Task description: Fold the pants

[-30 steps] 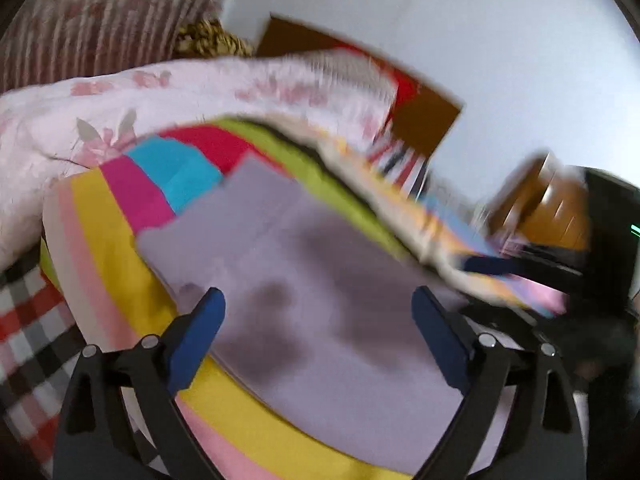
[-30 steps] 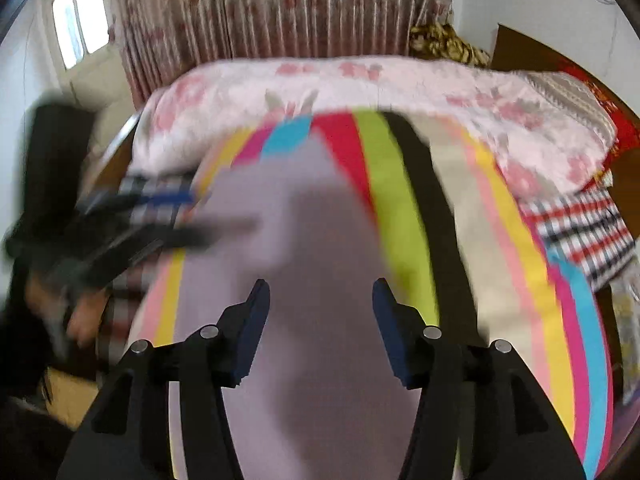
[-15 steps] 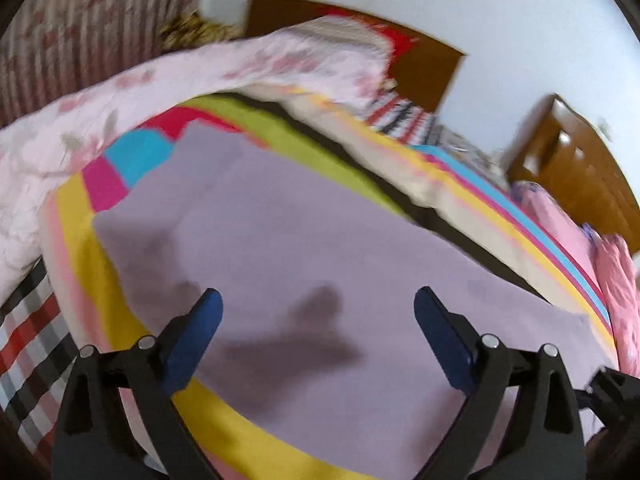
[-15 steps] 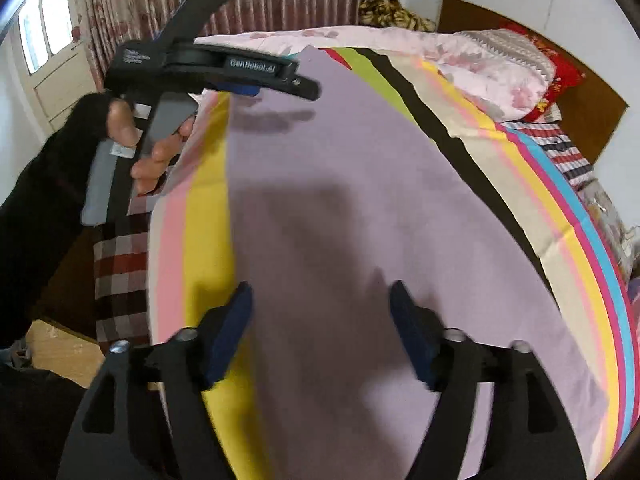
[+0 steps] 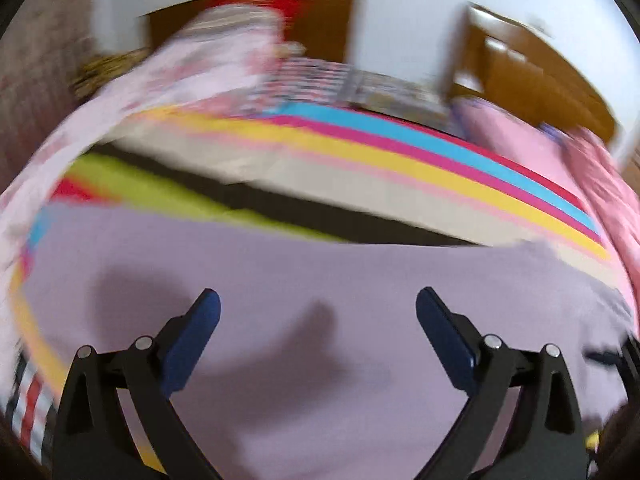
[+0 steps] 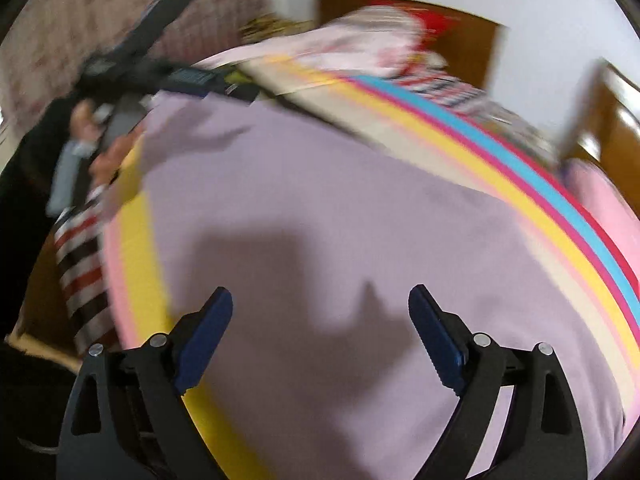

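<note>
Your left gripper (image 5: 316, 316) is released, its jaws spread wide with nothing between them, and your right gripper (image 6: 320, 312) is the same; both hang above the pants (image 5: 320, 280), which lie flat and spread on the striped sheet (image 5: 400, 160) of the bed. I think the main risk is a bad pinch: the pants look thin, soft and smooth, almost without wrinkles, so a finger coming down flat can push the cloth ahead of it and make a ridge, or close on the sheet below together with the pants. If you take only one layer at the edge, the fold will probably open or go crooked when you lift it. Both views are blurred, so I cannot tell exactly where the hem or the waistband is; choose your corner only when the edge is clear. In the right view your left hand (image 6: 100, 148) is near the far left corner of the pants, so the two tools are well apart. The pants are pale lilac and roughly a long rectangle. The sheet has bright bands of yellow, pink, blue and green, and a pink quilt (image 5: 180, 80) lies heaped behind it.
</note>
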The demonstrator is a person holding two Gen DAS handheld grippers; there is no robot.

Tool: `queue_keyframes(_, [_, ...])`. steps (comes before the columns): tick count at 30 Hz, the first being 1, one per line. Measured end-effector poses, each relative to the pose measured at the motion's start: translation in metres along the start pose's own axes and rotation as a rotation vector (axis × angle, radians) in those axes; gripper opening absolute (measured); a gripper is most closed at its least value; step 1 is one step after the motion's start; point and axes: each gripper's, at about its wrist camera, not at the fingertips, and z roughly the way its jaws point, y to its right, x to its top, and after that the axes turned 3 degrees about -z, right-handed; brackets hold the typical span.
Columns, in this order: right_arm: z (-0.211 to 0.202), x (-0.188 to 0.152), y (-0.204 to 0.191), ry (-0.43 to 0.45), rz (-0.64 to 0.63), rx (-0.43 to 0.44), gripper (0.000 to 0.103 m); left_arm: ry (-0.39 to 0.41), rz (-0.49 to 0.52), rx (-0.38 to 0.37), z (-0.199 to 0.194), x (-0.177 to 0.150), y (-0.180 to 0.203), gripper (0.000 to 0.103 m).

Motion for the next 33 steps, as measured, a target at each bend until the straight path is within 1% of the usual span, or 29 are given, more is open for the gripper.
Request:
queue_keyframes(1, [-0.004, -0.004, 0.012, 0.006, 0.037, -0.021, 0.086, -0.010, 0.071, -0.043, 0.010, 0.001, 0.036, 0.098])
queue_keyframes(3, [-0.010, -0.010, 0.038, 0.008, 0.107, -0.054, 0.086, -0.013, 0.164, -0.079, 0.026, -0.003, 0.081, 0.098])
queue_keyframes(4, [-0.010, -0.015, 0.052, -0.008, 0.129, -0.084, 0.086, -0.021, 0.237, -0.127, 0.037, -0.006, 0.113, 0.098])
queue_keyframes(5, [-0.009, -0.023, 0.065, -0.048, 0.136, -0.135, 0.086, -0.027, 0.274, -0.157, 0.044, -0.009, 0.128, 0.098])
queue_keyframes(6, [-0.007, -0.031, 0.074, -0.080, 0.142, -0.165, 0.087, -0.036, 0.312, -0.180, 0.053, -0.012, 0.143, 0.098])
queue_keyframes(7, [-0.003, -0.045, 0.087, -0.142, 0.165, -0.184, 0.088, -0.059, 0.341, -0.155, 0.067, -0.021, 0.157, 0.098])
queue_keyframes(8, [0.002, -0.057, 0.093, -0.196, 0.194, -0.174, 0.088, -0.089, 0.352, -0.128, 0.080, -0.025, 0.162, 0.098])
queue_keyframes(9, [-0.004, -0.072, 0.106, -0.169, 0.265, -0.111, 0.089, -0.119, 0.359, -0.117, 0.092, -0.028, 0.162, 0.102])
queue_keyframes(10, [-0.011, -0.081, 0.111, -0.147, 0.300, -0.069, 0.089, -0.100, 0.356, -0.117, 0.093, -0.030, 0.160, 0.102])
queue_keyframes(11, [-0.018, -0.088, 0.113, -0.143, 0.298, -0.050, 0.089, -0.114, 0.344, -0.113, 0.094, -0.028, 0.159, 0.102])
queue_keyframes(12, [-0.029, -0.095, 0.112, -0.137, 0.266, -0.061, 0.089, -0.117, 0.335, -0.092, 0.093, -0.026, 0.158, 0.100])
queue_keyframes(13, [-0.040, -0.100, 0.113, -0.123, 0.252, -0.066, 0.089, -0.102, 0.329, -0.064, 0.090, -0.023, 0.159, 0.099])
queue_keyframes(14, [-0.049, -0.104, 0.117, -0.101, 0.255, -0.058, 0.089, -0.090, 0.326, -0.088, 0.083, -0.020, 0.163, 0.099])
queue_keyframes(15, [-0.064, -0.110, 0.123, -0.051, 0.274, -0.030, 0.089, -0.087, 0.327, -0.133, 0.075, -0.018, 0.170, 0.099])
queue_keyframes(16, [-0.071, -0.111, 0.127, -0.018, 0.293, -0.006, 0.089, -0.077, 0.343, -0.202, 0.068, -0.013, 0.185, 0.099])
queue_keyframes(17, [-0.078, -0.114, 0.134, 0.015, 0.320, 0.018, 0.089, -0.065, 0.367, -0.234, 0.062, -0.010, 0.199, 0.100])
queue_keyframes(19, [-0.081, -0.115, 0.143, 0.052, 0.360, 0.022, 0.089, -0.051, 0.450, -0.275, 0.058, -0.011, 0.238, 0.101])
queue_keyframes(20, [-0.079, -0.114, 0.145, 0.046, 0.369, 0.018, 0.089, -0.049, 0.486, -0.287, 0.062, -0.013, 0.259, 0.101])
queue_keyframes(21, [-0.075, -0.115, 0.146, 0.024, 0.374, 0.020, 0.089, -0.051, 0.516, -0.290, 0.068, -0.016, 0.278, 0.101])
queue_keyframes(22, [-0.067, -0.118, 0.146, -0.018, 0.378, 0.033, 0.089, -0.070, 0.545, -0.283, 0.080, -0.019, 0.297, 0.101])
queue_keyframes(23, [-0.058, -0.120, 0.144, -0.065, 0.377, 0.051, 0.091, -0.088, 0.560, -0.274, 0.089, -0.025, 0.309, 0.101])
queue_keyframes(24, [-0.054, -0.125, 0.137, -0.097, 0.359, 0.056, 0.091, -0.106, 0.566, -0.256, 0.104, -0.029, 0.319, 0.101])
queue_keyframes(25, [-0.059, -0.131, 0.125, -0.091, 0.296, 0.027, 0.091, -0.115, 0.568, -0.237, 0.117, -0.030, 0.322, 0.101])
queue_keyframes(26, [-0.063, -0.137, 0.119, -0.097, 0.269, 0.023, 0.091, -0.112, 0.557, -0.245, 0.123, -0.029, 0.324, 0.102])
queue_keyframes(27, [-0.070, -0.144, 0.116, -0.097, 0.266, 0.025, 0.091, -0.121, 0.530, -0.254, 0.123, -0.024, 0.322, 0.102])
queue_keyframes(28, [-0.076, -0.150, 0.116, -0.092, 0.278, 0.037, 0.091, -0.121, 0.524, -0.248, 0.126, -0.026, 0.321, 0.102])
queue_keyframes(31, [-0.090, -0.154, 0.117, -0.075, 0.272, 0.051, 0.090, -0.115, 0.551, -0.215, 0.122, -0.031, 0.327, 0.101])
queue_keyframes(32, [-0.097, -0.153, 0.120, -0.047, 0.283, 0.042, 0.090, -0.116, 0.552, -0.233, 0.116, -0.032, 0.330, 0.100])
queue_keyframes(33, [-0.106, -0.156, 0.126, -0.020, 0.299, 0.034, 0.090, -0.116, 0.554, -0.274, 0.109, -0.034, 0.335, 0.100])
